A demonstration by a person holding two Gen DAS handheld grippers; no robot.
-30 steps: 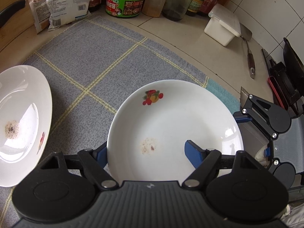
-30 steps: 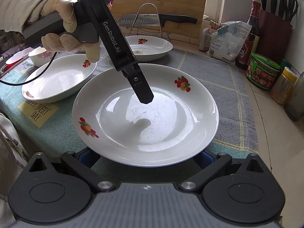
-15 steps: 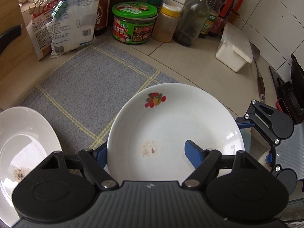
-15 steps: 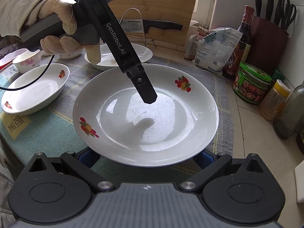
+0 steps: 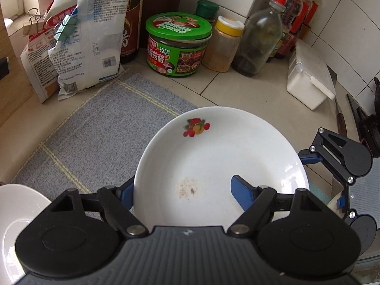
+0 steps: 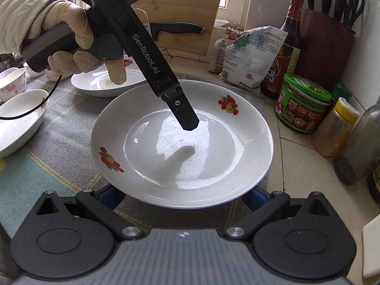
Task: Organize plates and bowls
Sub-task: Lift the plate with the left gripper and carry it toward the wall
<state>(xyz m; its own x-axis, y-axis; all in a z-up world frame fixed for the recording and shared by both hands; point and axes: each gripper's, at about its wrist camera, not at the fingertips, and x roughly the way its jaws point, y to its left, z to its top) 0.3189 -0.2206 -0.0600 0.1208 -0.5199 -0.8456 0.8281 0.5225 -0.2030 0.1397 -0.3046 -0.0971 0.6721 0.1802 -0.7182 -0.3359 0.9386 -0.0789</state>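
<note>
I see the plate as glazed white ceramic, glossy enough to throw back bright window glare, with a speckled reddish residue dulling its centre in the left view. My left tool is matt black plastic with small shiny metal pins and smooth blue pads, and the cloth mat under it is a coarse grey weave with yellow stripes. The table is smooth pale tile, and the cutting board behind looks like plain wood.

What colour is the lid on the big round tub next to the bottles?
Green. The tub's lid shows best in the left wrist view.
</note>
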